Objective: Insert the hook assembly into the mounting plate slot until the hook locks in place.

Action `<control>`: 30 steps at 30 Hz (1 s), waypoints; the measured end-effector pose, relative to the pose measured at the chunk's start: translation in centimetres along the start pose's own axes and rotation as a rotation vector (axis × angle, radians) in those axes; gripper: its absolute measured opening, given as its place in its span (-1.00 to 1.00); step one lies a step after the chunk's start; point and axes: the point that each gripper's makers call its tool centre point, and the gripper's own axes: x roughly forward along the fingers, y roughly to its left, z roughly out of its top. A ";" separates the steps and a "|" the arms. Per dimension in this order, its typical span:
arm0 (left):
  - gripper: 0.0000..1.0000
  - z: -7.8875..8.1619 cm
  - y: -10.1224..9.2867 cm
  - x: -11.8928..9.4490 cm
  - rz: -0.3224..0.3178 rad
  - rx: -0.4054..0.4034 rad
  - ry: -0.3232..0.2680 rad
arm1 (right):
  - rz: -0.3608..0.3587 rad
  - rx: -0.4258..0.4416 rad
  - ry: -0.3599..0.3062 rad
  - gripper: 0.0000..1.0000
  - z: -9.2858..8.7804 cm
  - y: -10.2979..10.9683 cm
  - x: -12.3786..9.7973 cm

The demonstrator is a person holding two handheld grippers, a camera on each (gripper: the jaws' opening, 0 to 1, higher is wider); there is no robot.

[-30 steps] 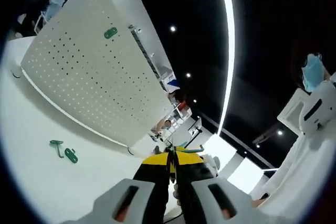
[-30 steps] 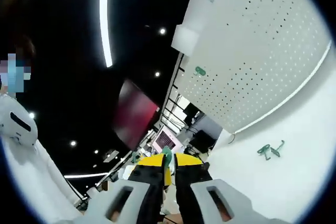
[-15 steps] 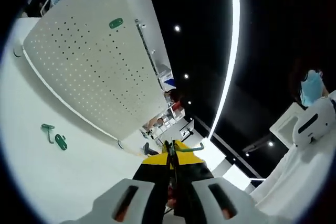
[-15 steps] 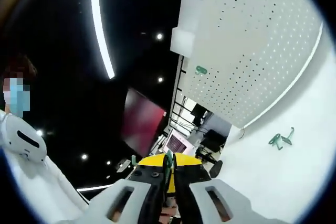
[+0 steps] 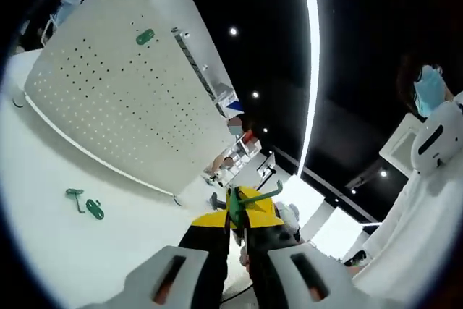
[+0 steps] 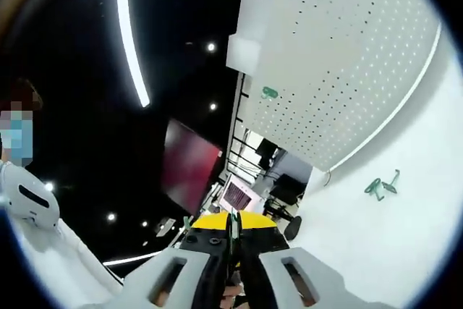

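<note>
We take the white pegboard [image 5: 123, 106] as our landmark; it stands upright on the white worktop [image 5: 65, 251].

Left gripper view: the left tool [image 5: 239, 215] has its jaws pressed together on a green hook [image 5: 246, 199], whose bent arm sticks out past the yellow jaw tips. A green mounting plate [image 5: 145, 36] sits on the pegboard face near its upper edge. On the worktop in front of the pegboard's base lie a loose green hook piece [image 5: 75, 197] and, just beside it, a loose green plate [image 5: 95, 209]. The held hook is well apart from the pegboard.

Right gripper view: the right tool [image 6: 233, 229] has its jaws closed on a thin green part [image 6: 232, 228]; we see it edge-on only, so it is probably a plate, but we cannot tell. The pegboard [image 6: 347, 70] carries the same green mounting plate [image 6: 269, 92] near one edge. The loose green pieces [image 6: 381, 185] lie on the worktop [image 6: 405, 236] near the pegboard's base.
</note>
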 end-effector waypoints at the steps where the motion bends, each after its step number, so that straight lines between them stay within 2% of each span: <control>1: -0.79 -0.1 0.0 0.0 0.003 0.006 0.007 | 0.001 0.002 -0.003 -0.97 0.1 0.0 0.0; 7: -0.61 -0.8 0.7 -0.2 0.072 0.144 0.081 | -0.034 0.011 -0.001 -0.97 0.4 -0.5 -0.3; 16: -0.61 -0.8 0.5 -0.5 0.151 0.368 0.188 | -0.093 -0.073 0.028 -0.97 0.3 -1.0 -0.2; 19: -0.58 -0.9 0.4 -0.4 0.165 0.390 0.199 | -0.135 -0.151 0.072 -0.96 -0.1 -1.6 -0.3; 27: -0.61 -0.8 0.7 -1.1 0.213 0.448 0.221 | -0.161 -0.204 0.091 -0.96 -0.3 -1.8 -0.3; 30: -0.62 -0.6 0.7 -1.2 0.223 0.459 0.214 | -0.157 -0.189 0.085 -0.96 -0.3 -1.6 -0.2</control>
